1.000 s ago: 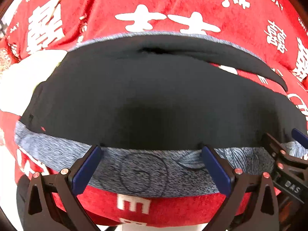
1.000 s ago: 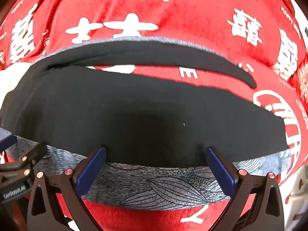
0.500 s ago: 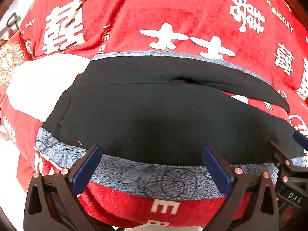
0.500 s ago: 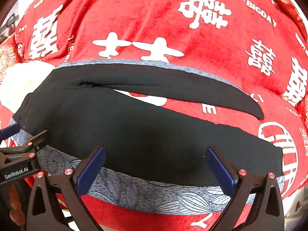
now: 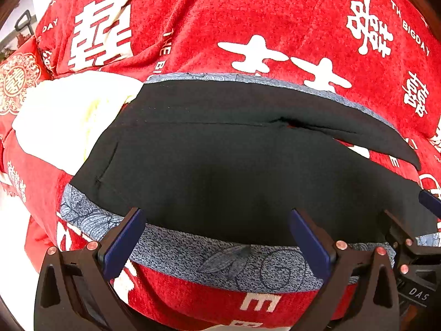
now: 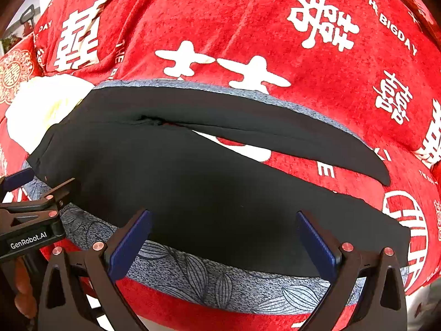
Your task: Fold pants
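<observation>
On my left gripper point(image 5: 217, 237) I see black angular frames w/ triangular cut-outs, dark blue flat pads on the fingers point(image 5: 124, 238), and copper-pink round screw heads at the pivots. Right gripper point(image 6: 223, 241) is the same build: black arms, blue pads, pink screws. From the right cam, the left unit's side carries a white "GenRobot.AI" label; from the left cam, the right unit shows white letters "DAS". Bit of skin-toned hand point(image 6: 23, 292) at lower-left edge, right cam.

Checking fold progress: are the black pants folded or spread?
Spread: the black pants lie flat on the red blanket, both legs apart, blanket showing between them.
</observation>
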A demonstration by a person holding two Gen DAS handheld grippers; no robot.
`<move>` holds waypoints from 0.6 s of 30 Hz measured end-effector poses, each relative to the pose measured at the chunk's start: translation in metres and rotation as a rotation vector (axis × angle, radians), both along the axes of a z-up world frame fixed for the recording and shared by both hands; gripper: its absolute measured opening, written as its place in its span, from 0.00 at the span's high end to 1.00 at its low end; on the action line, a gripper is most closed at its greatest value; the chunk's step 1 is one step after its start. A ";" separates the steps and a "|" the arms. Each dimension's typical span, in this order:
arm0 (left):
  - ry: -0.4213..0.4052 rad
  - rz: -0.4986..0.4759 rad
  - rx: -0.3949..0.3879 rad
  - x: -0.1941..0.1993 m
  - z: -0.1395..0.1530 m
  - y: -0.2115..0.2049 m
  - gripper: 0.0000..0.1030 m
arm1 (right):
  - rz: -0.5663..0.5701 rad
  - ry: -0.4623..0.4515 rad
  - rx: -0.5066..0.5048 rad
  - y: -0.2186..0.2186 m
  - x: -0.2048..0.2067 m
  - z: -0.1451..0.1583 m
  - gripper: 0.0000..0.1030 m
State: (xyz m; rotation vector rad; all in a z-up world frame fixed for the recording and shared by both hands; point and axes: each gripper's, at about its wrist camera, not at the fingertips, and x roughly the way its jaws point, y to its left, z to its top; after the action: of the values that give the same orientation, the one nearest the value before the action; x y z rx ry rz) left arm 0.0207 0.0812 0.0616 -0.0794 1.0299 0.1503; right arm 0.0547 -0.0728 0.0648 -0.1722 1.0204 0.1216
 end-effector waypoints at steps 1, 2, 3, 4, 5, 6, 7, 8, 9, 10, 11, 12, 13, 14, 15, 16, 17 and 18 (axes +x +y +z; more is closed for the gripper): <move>0.001 0.001 -0.001 0.001 0.000 0.002 0.00 | 0.004 0.002 -0.002 0.001 0.001 0.000 0.00; 0.003 0.002 0.001 0.002 0.000 0.003 0.00 | 0.009 0.005 -0.004 0.003 0.002 -0.001 0.00; 0.005 0.003 0.002 0.003 -0.001 0.005 0.00 | 0.014 0.007 -0.006 0.005 0.002 -0.002 0.00; 0.007 0.004 0.004 0.005 -0.001 0.007 0.00 | 0.021 0.008 -0.008 0.007 0.004 -0.002 0.00; 0.008 0.005 0.004 0.006 -0.001 0.009 0.00 | 0.029 0.008 -0.010 0.010 0.005 -0.002 0.00; 0.008 0.007 0.002 0.008 -0.001 0.011 0.00 | 0.035 0.008 -0.014 0.012 0.006 -0.003 0.00; 0.009 0.009 0.000 0.009 -0.001 0.014 0.00 | 0.044 0.008 -0.019 0.015 0.008 -0.003 0.00; 0.011 0.009 0.000 0.012 -0.001 0.017 0.00 | 0.054 0.006 -0.021 0.018 0.010 -0.003 0.00; 0.012 0.008 0.002 0.015 -0.001 0.020 0.00 | 0.069 0.006 -0.019 0.021 0.014 -0.002 0.00; 0.013 0.010 0.005 0.019 0.000 0.025 0.00 | 0.080 0.006 -0.014 0.023 0.017 -0.002 0.00; 0.016 0.011 0.003 0.024 0.000 0.030 0.00 | 0.092 0.007 -0.007 0.025 0.022 -0.001 0.00; 0.022 0.011 -0.001 0.029 0.000 0.034 0.00 | 0.108 0.006 0.004 0.028 0.028 0.001 0.00; 0.035 0.007 -0.011 0.037 0.001 0.041 0.00 | 0.128 0.003 0.014 0.031 0.036 0.002 0.00; 0.043 0.002 -0.018 0.043 0.001 0.045 0.00 | 0.144 0.001 0.016 0.034 0.044 0.003 0.00; 0.047 0.000 -0.022 0.049 0.002 0.049 0.00 | 0.162 -0.002 0.014 0.037 0.053 0.004 0.00; 0.045 -0.002 -0.027 0.056 0.003 0.054 0.00 | 0.184 -0.002 0.018 0.040 0.063 0.003 0.00; 0.044 -0.008 -0.026 0.065 0.004 0.057 0.00 | 0.205 0.002 0.025 0.043 0.074 0.003 0.00; 0.045 -0.021 -0.024 0.074 0.004 0.060 0.00 | 0.218 0.009 0.028 0.045 0.083 0.002 0.00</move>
State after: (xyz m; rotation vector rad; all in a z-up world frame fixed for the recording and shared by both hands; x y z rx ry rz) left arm 0.0948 0.1416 0.0659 -0.0876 1.0777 0.1209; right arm 0.1373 -0.0275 0.0663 -0.2574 1.0065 0.3344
